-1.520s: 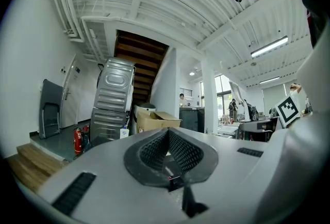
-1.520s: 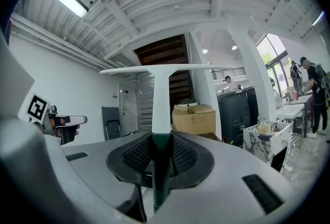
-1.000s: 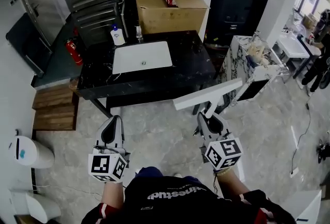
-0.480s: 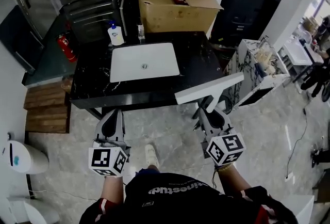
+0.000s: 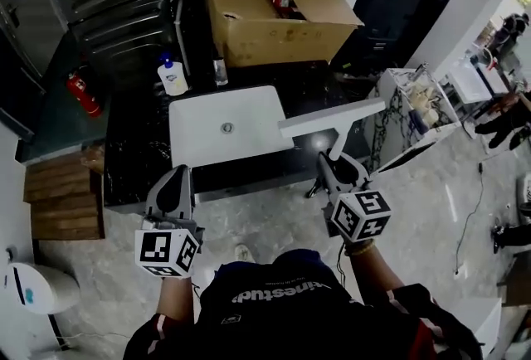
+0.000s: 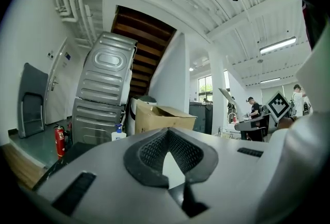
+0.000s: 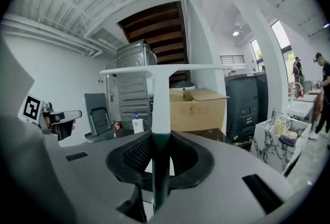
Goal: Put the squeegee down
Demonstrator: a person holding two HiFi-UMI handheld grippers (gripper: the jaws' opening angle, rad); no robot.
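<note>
at counter (image 5: 133,163) edge | right tool (image 5: 335,168) grips squeegee (image 5: 330,119), tilted slightly down | left tool (image 5: 177,176) closed, level

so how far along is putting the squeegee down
Done: the squeegee is above the black counter, beside the white sink. In hand: the right gripper is shut on its handle, with the blade in the air; the left gripper is shut and empty. Left: lower it onto the counter and open the jaws.
</note>
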